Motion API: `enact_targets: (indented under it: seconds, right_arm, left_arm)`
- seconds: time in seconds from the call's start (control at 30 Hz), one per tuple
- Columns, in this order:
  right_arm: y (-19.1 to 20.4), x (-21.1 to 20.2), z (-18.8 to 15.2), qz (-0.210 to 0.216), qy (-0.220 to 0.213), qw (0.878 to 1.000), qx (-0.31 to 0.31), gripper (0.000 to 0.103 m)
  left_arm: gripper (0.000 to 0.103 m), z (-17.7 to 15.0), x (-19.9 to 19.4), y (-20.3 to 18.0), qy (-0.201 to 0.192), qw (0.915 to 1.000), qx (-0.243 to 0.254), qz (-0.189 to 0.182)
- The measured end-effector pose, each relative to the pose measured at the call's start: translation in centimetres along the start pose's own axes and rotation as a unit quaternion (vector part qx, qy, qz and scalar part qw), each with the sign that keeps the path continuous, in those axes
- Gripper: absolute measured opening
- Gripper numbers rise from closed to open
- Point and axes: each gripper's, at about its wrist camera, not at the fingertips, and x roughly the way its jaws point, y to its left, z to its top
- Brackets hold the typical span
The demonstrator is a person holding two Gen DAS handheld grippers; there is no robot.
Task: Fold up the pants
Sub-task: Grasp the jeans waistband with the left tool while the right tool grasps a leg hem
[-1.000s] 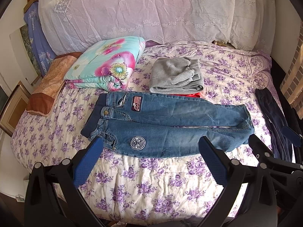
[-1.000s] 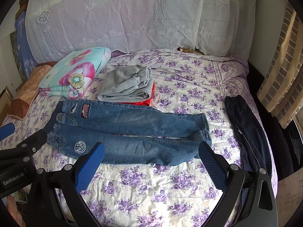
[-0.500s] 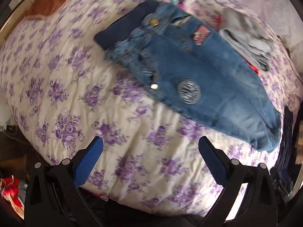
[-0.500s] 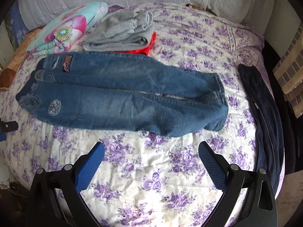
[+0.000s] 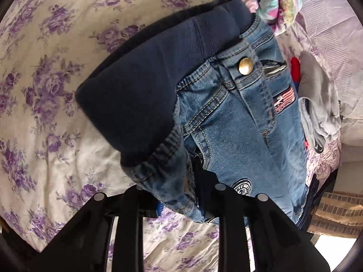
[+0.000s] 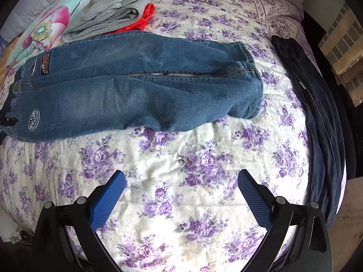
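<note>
- Left claw [image 5: 179,206] is pinching the near waist corner of the jeans [image 5: 238,124]; its arms are pulled close together and denim is bunching up right between them.
- Right claw [image 6: 181,195] is hanging spread wide over bare bedspread [image 6: 181,158], holding nothing, well short of the jeans.
- The jeans are lying flat across the bed, waist to the left, cuffs [image 6: 249,90] to the right, legs side by side.
- Further back a grey garment [image 6: 113,11] is sitting on something red, touching the far leg, with a floral quilt [image 6: 45,29] beyond the waist end. Dark pants [image 6: 317,113] are lying along the right edge of the bed.
- What could go wrong, I reckon: the left grip looks like it's only catching the edge seam, so lifting might let it slip, or grab just the top layer and open the waist up. Folding toward the far side could also drag the leg under that grey pile.
- Left view is giving you the grip, the dark waistband [image 5: 158,79] and the brass button [image 5: 246,66] up close; right view barely shows the grip but is showing the whole length, the cuffs and the dark pants.
</note>
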Motion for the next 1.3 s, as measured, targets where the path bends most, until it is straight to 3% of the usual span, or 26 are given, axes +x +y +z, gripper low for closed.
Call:
enact_targets:
  seconds: [0.17, 0.33, 0.47, 0.53, 0.67, 0.73, 0.8, 0.83, 0.9, 1.07, 1.23, 1.3]
  right_arm:
    - [-5.0, 1.3, 0.7, 0.015, -0.014, 0.997, 0.074, 0.099]
    - [-8.5, 6.1, 2.1, 0.074, -0.007, 0.982, 0.173, 0.099]
    - [-9.6, 10.0, 3.2, 0.138, 0.001, 0.963, 0.233, 0.076]
    - [-9.5, 11.4, 4.2, 0.136, -0.006, 0.961, 0.24, 0.078]
    - [-7.7, 12.4, 7.5, 0.096, -0.006, 0.97, 0.223, 0.093]
    - [-7.1, 12.8, 8.7, 0.085, -0.01, 0.973, 0.214, 0.091]
    - [-6.6, 12.6, 9.3, 0.11, -0.027, 0.972, 0.204, 0.059]
    - [-6.5, 12.6, 9.5, 0.151, -0.025, 0.966, 0.209, 0.014]
    - [-6.8, 12.1, 9.3, 0.156, -0.018, 0.961, 0.226, 0.012]
    - [-7.9, 8.0, 7.7, 0.137, -0.012, 0.968, 0.212, 0.01]
    - [-10.2, 4.8, 3.0, 0.149, 0.044, 0.962, 0.226, 0.008]
    - [-10.6, 4.1, 0.7, 0.142, 0.059, 0.963, 0.221, 0.008]
  left_arm:
    - [0.015, -3.4, -2.7, 0.4, -0.046, 0.9987, 0.021, 0.002]
    - [0.016, -3.5, -1.8, 1.4, -0.03, 0.9992, 0.018, 0.02]
    - [0.015, -2.6, -2.0, 1.6, -0.027, 0.9995, 0.007, 0.016]
    - [0.015, -2.4, -2.0, 0.9, -0.029, 0.9991, 0.018, 0.026]
    - [0.015, -2.3, -1.8, 0.8, -0.022, 0.999, 0.018, 0.034]
    - [0.015, -2.0, -1.5, 0.4, -0.019, 0.9991, 0.018, 0.035]
    - [0.016, -1.8, -1.2, 0.1, -0.015, 0.9989, 0.021, 0.039]
    - [0.016, -1.7, -1.1, 0.1, -0.014, 0.9988, 0.023, 0.041]
    - [0.016, -1.7, -1.1, 0.2, -0.013, 0.9989, 0.021, 0.04]
    - [0.016, -2.3, -2.5, 1.4, -0.029, 0.9995, 0.004, 0.007]
    - [0.011, -4.6, -4.6, 2.0, -0.053, 0.9978, 0.008, 0.038]
    - [0.011, -5.7, -5.3, 2.9, -0.052, 0.9982, 0.006, 0.03]
